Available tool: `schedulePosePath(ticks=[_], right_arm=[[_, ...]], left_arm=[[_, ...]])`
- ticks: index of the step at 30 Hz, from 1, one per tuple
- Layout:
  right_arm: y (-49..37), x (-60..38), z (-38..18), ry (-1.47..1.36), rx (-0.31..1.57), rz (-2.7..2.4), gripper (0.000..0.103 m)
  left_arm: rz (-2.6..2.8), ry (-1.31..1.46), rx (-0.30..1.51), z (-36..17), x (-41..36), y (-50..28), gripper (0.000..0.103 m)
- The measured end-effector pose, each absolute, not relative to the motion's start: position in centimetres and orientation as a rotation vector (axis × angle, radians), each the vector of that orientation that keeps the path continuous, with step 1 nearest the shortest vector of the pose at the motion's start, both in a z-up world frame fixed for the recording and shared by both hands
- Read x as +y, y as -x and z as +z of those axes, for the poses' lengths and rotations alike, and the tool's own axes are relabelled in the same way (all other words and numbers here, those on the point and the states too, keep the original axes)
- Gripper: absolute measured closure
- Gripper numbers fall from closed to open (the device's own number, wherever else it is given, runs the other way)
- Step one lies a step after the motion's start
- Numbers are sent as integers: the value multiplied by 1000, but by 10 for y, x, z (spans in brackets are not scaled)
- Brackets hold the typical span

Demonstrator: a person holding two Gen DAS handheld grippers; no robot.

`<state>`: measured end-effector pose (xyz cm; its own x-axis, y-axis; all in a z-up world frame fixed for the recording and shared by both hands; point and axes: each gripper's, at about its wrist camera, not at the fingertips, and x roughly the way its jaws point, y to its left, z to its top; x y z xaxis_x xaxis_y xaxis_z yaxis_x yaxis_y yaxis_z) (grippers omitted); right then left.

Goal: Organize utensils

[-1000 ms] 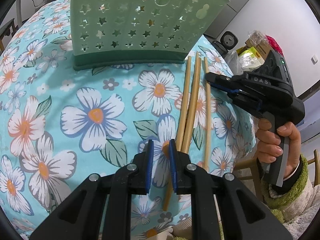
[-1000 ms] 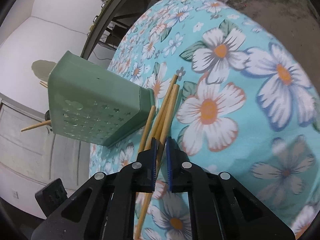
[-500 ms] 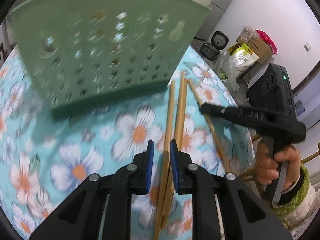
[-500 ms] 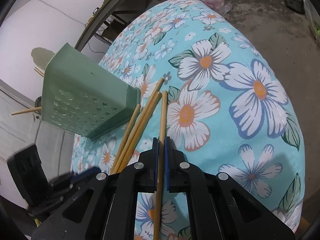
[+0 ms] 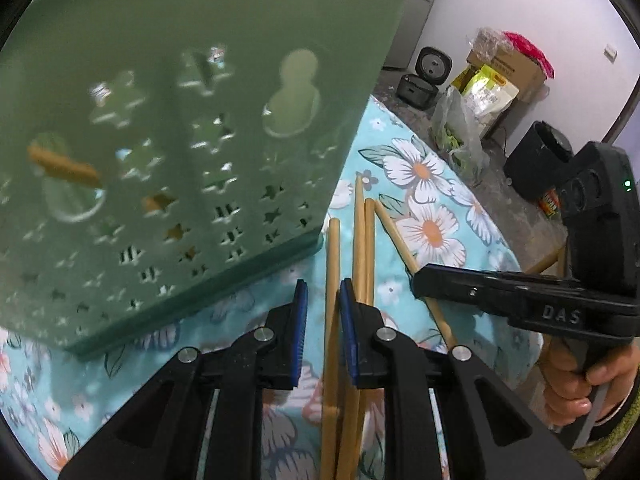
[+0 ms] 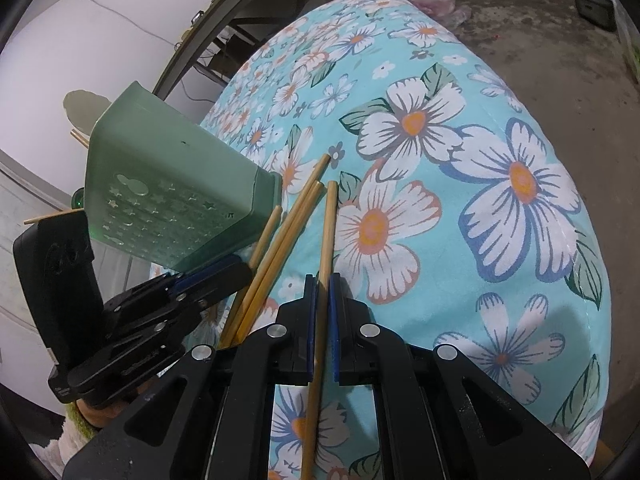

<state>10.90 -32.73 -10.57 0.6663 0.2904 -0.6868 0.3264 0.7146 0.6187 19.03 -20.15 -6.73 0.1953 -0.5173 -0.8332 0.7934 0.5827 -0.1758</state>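
Turquoise cloth printed with white and orange flowers is covering the table, its far edge curving out of the right wrist view. On it a green plastic utensil holder with star-shaped holes is standing; in the left wrist view it is filling the upper left, blurred, and wooden sticks inside it are showing only as brown patches through the holes. In the right wrist view the same holder is sitting at the left, with thin stick ends poking out behind it, too small to read clearly.

Four wooden chopsticks are lying on the cloth just beside the holder's base. The right gripper is sitting clamped on one chopstick, its blue pads tight against the shaft, the stick running on below the jaws and out of the picture. The left gripper is standing with its jaws a little apart over another chopstick, which is lying in the gap; whether the pads are touching it cannot be told. Two more chopsticks are lying together between the grippers, their lower ends hidden behind the left gripper's finger. A hand in a fuzzy green sleeve is gripping the right gripper's handle, cut off by the picture edge.
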Motion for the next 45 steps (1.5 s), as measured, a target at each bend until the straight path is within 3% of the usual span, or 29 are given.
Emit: schedulePosePath(ticks=[9,17,39,45], right_arm=[[-107,-330,-107,-794,864,-14,98],[-108,-326,-106,-768,869,-11,98],[-102,-310,-105,-746,932,16,98],[-112,-306,-101,-727,943,8,94]], left_arm=[[-918,-391,1003,-76,-216,-186,88],[-922,-413,999,-80,-220,-181,97],[-886,-407,1081,-77,-154,-158,97],[-874,-395,1102,-75,-158,-169,96]])
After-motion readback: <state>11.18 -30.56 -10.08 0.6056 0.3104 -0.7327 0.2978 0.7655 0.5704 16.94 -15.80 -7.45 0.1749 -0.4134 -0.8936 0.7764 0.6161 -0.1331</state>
